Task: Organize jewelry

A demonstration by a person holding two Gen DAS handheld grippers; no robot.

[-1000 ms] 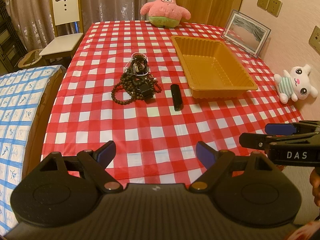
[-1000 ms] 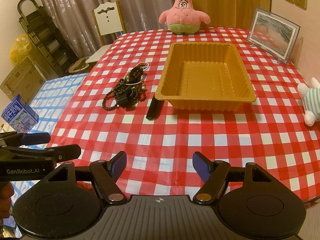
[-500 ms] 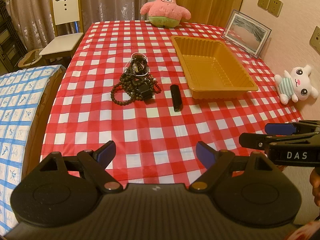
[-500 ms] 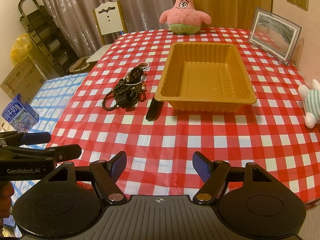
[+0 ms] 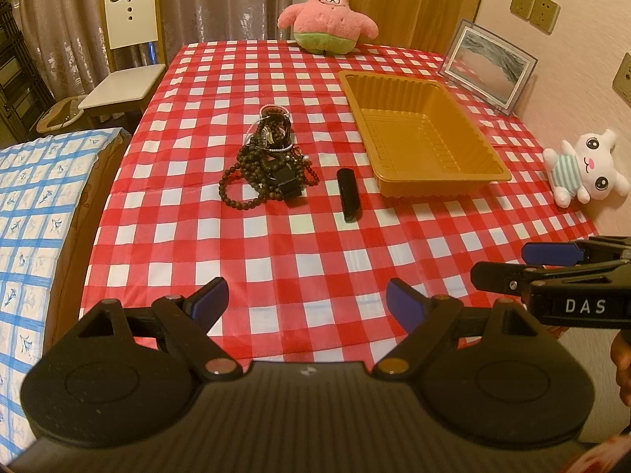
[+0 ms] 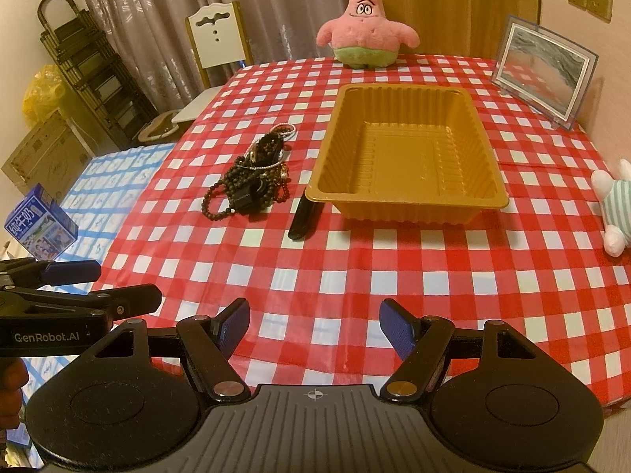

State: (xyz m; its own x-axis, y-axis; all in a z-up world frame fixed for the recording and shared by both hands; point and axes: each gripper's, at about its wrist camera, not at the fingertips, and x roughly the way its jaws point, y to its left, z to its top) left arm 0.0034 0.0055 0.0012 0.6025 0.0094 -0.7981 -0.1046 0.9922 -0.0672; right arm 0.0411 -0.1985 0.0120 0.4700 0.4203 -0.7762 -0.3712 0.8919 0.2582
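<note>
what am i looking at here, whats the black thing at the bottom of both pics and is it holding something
There is no robot arm here. A person holds a two-finger gripper in each hand, and each gripper carries a wide-angle camera that looks forward along its fingers. The black shape at the bottom is that gripper's own body.

One picture comes from the left gripper, the other from the right gripper. Each also shows the other gripper at its edge. Both stand open and hold nothing.

On the red checked tablecloth lie a tangled pile of bead jewelry, a small black case and an empty orange tray. Two plush toys and a picture frame stand at the table's edges.
</note>
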